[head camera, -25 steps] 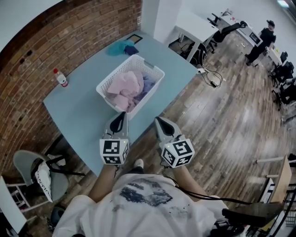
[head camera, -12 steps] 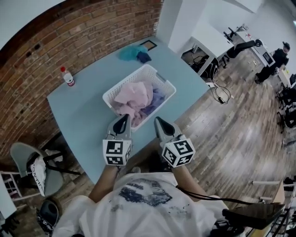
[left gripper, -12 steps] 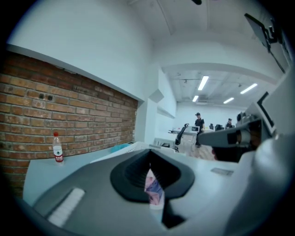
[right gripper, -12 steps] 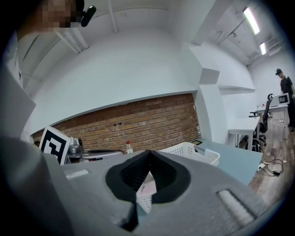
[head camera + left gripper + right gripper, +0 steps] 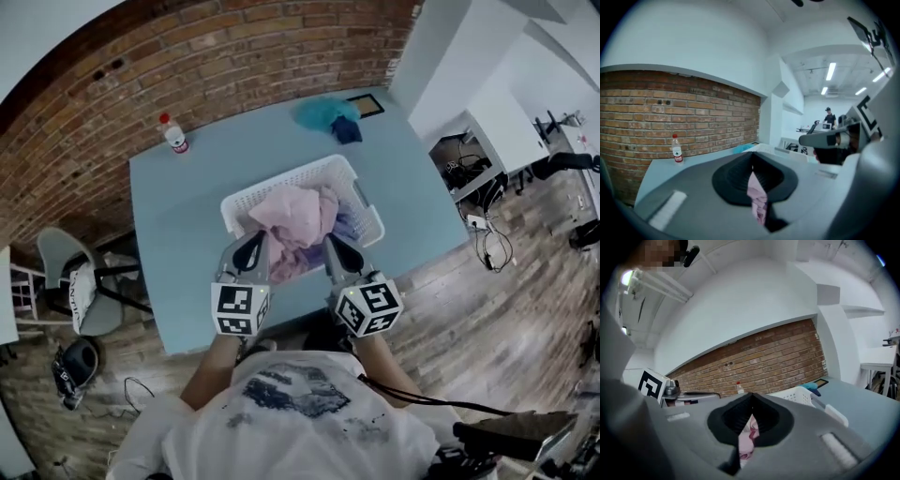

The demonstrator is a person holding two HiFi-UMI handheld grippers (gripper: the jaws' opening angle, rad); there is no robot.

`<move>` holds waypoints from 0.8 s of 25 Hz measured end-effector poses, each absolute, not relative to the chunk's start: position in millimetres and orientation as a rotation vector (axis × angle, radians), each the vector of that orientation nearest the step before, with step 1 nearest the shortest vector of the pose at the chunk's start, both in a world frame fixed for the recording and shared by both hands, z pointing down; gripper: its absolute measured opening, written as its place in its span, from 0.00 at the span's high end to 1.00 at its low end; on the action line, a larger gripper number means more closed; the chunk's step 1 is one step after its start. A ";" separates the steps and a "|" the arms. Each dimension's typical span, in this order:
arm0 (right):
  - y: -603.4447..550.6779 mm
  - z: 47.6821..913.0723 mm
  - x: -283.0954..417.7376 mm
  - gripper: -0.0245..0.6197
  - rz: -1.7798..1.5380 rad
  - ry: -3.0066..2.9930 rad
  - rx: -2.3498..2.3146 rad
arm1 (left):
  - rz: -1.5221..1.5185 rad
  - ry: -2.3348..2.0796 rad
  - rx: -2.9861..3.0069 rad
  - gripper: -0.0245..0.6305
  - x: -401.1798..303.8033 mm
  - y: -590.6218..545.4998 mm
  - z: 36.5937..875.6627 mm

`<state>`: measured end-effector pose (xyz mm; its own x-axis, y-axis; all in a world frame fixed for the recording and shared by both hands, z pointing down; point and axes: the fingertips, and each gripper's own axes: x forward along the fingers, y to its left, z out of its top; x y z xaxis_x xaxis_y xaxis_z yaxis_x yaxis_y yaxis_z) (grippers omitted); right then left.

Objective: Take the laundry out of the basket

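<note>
The laundry (image 5: 295, 225), crumpled pink and lilac cloth, fills a white perforated plastic basket (image 5: 370, 211). The basket is rectangular and sits by the near edge of the pale blue surface (image 5: 187, 244), toward its right edge. Bare surface lies open to the left of the basket and beyond it. A teal cloth (image 5: 323, 112) lies at the far right corner, and a red-capped bottle (image 5: 173, 133) stands at the far left corner against the brick wall (image 5: 141, 66). The left claw (image 5: 253, 242) and the right claw (image 5: 332, 246) point forward side by side, tilted slightly down, tips above the basket's near rim. Each claw's jaws are closed tip to tip, with pink cloth visible beyond them.
</note>
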<state>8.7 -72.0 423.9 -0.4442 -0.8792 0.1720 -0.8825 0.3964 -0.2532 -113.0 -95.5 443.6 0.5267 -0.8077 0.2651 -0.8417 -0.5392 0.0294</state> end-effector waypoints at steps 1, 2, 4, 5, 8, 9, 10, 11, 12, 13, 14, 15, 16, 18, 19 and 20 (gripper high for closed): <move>-81.4 425.1 13.8 0.96 0.505 -2.640 1.602 | 0.346 -1.457 2.573 0.98 -109.2 -99.5 444.9; -89.5 425.9 19.5 0.96 0.518 -2.660 1.557 | 0.357 -1.489 2.544 0.98 -104.0 -103.3 445.7; -103.8 427.1 30.0 0.96 0.536 -2.696 1.474 | 0.375 -1.551 2.495 0.98 -92.9 -110.4 445.7; -110.2 427.1 34.2 0.96 0.543 -2.714 1.434 | 0.380 -1.581 2.472 0.98 -88.0 -113.7 444.9; -124.5 424.8 45.3 0.96 0.554 -2.765 1.330 | 0.399 -1.654 2.409 0.98 -75.4 -121.4 443.9; -128.1 424.2 49.3 0.96 0.552 -2.779 1.298 | 0.409 -1.673 2.389 0.98 -71.6 -123.2 444.6; -131.8 423.9 53.3 0.96 0.549 -2.791 1.268 | 0.418 -1.691 2.368 0.98 -68.3 -124.6 445.3; -135.8 423.7 57.4 0.96 0.547 -2.802 1.239 | 0.427 -1.709 2.347 0.98 -65.6 -125.8 446.0; -139.7 423.3 61.4 0.96 0.546 -2.813 1.213 | 0.434 -1.727 2.325 0.98 -63.8 -126.7 446.3; -143.0 422.9 65.2 0.96 0.546 -2.824 1.189 | 0.436 -1.750 2.305 0.98 -63.0 -127.0 446.0; -145.1 422.4 68.9 0.96 0.548 -2.834 1.167 | 0.434 -1.774 2.286 0.98 -62.7 -126.6 445.1; -146.0 422.0 72.6 0.96 0.553 -2.843 1.146 | 0.430 -1.795 2.269 0.98 -62.3 -125.6 444.1; -146.7 421.5 76.0 0.96 0.556 -2.850 1.128 | 0.427 -1.812 2.254 0.98 -61.4 -124.5 443.3; -150.0 420.2 81.2 0.96 0.556 -2.860 1.104 | 0.429 -1.833 2.233 0.98 -59.5 -124.0 442.9; -151.9 419.6 83.3 0.96 0.554 -2.864 1.096 | 0.434 -1.839 2.225 0.98 -58.5 -124.3 443.2; -153.6 419.3 85.5 0.96 0.552 -2.866 1.090 | 0.438 -1.845 2.218 0.98 -57.4 -124.4 443.9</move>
<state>85.5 -153.6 419.3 -0.7550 -0.6389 0.1475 -0.6480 0.6925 -0.3169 -57.4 -124.4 443.9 0.1661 -0.9158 0.3658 -0.9824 -0.1857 -0.0190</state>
